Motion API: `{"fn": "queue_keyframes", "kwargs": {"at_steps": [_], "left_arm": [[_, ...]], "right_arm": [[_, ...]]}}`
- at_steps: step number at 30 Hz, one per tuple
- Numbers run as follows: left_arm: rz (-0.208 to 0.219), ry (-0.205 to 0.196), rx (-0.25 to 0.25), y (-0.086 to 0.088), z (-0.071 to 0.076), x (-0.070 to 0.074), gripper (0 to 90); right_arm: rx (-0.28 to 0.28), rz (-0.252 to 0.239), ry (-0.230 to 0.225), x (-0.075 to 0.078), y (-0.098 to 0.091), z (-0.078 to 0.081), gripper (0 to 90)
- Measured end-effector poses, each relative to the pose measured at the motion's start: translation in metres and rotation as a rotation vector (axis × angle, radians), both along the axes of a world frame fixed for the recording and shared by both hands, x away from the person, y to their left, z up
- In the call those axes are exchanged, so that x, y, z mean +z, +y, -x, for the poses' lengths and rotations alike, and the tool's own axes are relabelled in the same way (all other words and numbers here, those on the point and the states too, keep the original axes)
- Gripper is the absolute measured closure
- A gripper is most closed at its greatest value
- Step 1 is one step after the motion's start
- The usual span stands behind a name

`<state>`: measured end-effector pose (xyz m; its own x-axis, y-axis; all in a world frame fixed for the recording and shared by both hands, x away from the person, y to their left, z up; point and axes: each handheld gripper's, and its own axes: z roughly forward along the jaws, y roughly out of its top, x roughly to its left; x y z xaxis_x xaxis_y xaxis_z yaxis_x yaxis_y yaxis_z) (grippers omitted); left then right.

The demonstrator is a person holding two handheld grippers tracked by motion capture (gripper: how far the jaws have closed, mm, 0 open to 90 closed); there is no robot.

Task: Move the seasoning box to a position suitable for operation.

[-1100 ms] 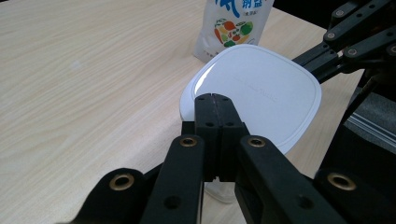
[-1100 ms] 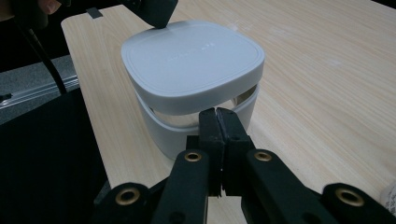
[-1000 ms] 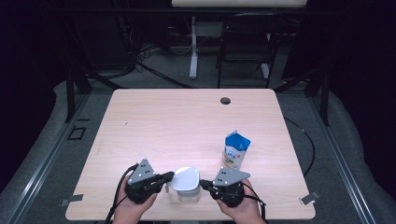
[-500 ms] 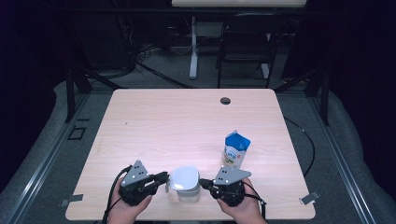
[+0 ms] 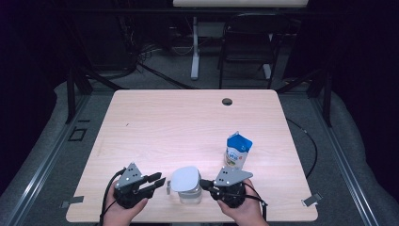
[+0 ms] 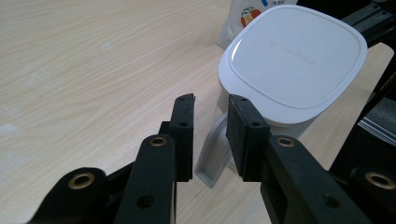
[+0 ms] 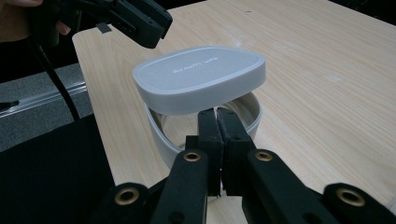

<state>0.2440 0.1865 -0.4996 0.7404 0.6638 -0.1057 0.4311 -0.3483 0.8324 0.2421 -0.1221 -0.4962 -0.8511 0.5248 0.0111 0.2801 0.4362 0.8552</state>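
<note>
Clear plastic jug with white rounded-square lid (image 5: pixel 187 184) between both grippers; handle just ahead of left gripper (image 6: pixel 210 135), jaws just parted; right gripper (image 7: pixel 217 122) pinching jug's rim.

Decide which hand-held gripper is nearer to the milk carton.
Right. The right hand-held gripper sits just in front of the milk carton, shut on the container's rim. The left hand-held gripper is across the container, farther away.

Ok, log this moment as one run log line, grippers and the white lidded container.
left gripper: open, jaws just opening, straddling handle | right gripper: shut on container rim | white lidded container: near table edge | carton: upright
</note>
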Motion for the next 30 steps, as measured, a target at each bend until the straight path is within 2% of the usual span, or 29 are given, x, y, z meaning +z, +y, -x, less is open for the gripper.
{"fn": "queue_keyframes", "kwargs": {"at_steps": [1, 13, 30], "left_arm": [[0.009, 0.002, 0.005, 0.0, 0.0, -0.001, 72.0], [0.006, 0.003, 0.02, 0.009, 0.002, 0.0, 70.7], [0.01, 0.004, 0.028, 0.011, 0.001, -0.003, 67.1]], "right_arm": [[0.0, -0.002, 0.001, 0.0, 0.0, 0.0, 89.4], [0.008, 0.004, 0.01, 0.0, 0.006, -0.002, 89.3], [0.01, -0.002, 0.017, 0.005, 0.008, -0.002, 89.0]]}}
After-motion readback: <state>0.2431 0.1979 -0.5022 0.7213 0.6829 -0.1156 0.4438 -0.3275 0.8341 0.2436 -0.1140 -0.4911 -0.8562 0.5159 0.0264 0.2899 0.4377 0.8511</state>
